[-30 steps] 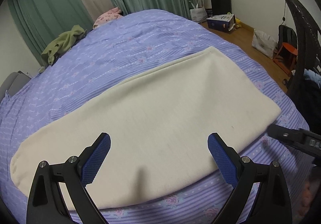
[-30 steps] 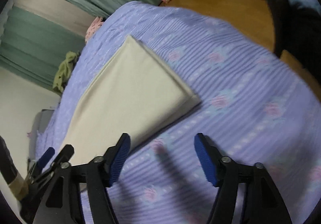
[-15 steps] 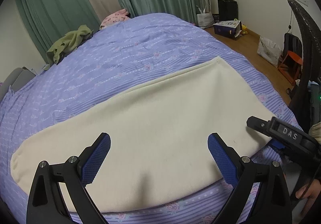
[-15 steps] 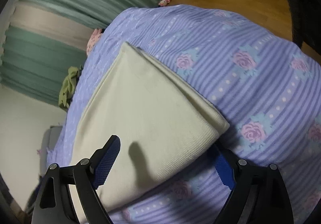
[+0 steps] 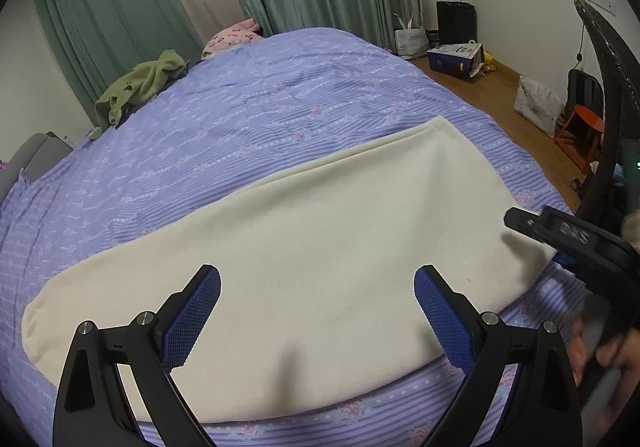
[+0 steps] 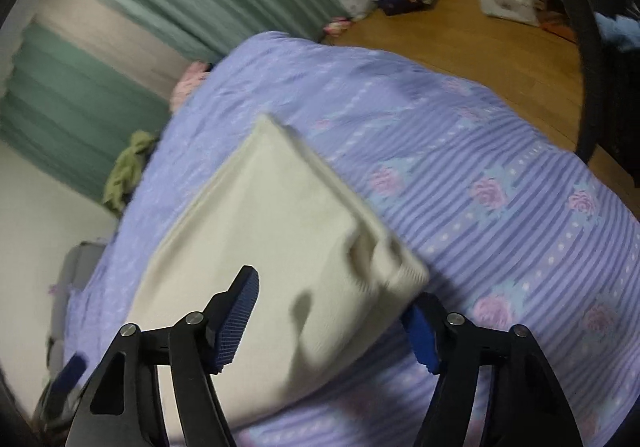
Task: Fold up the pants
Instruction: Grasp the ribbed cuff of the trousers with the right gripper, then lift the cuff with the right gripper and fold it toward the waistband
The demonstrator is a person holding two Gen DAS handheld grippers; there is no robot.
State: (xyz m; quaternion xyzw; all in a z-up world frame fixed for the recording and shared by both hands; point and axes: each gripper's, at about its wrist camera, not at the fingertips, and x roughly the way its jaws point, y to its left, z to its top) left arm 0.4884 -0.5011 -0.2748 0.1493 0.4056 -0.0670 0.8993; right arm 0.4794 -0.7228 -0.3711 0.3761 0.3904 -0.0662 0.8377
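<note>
Item: cream pants (image 5: 320, 247), lying flat in a long folded band across the near part of a bed with a lilac striped, rose-printed bedspread (image 5: 260, 119); their right end sits near the bed's edge. Left gripper (image 5: 318, 311): jaws spread wide above the middle of the band, nothing between the pads, apparently clear of the cloth. Right gripper (image 6: 332, 311): jaws straddle the near right corner of the pants (image 6: 400, 271), one pad above the cloth and the other tucked below the corner; they have just been closing, with the corner between them, but the pads do not visibly press on it yet, so it counts as not yet grasped. The corner is already bunched and lifted slightly. Risks, as judged: the jaws may catch only the top layer, so the stacked layers separate when lifted; the lower pad may pinch the bedspread along with the pants and drag it; a shallow bite on the ribbed edge may slip mid-fold; with the left gripper idle, the band may skew or slide toward the bed's edge. Bystanders: green garment (image 5: 140, 87) and pink garment (image 5: 232, 37) at the far side, well apart.
</note>
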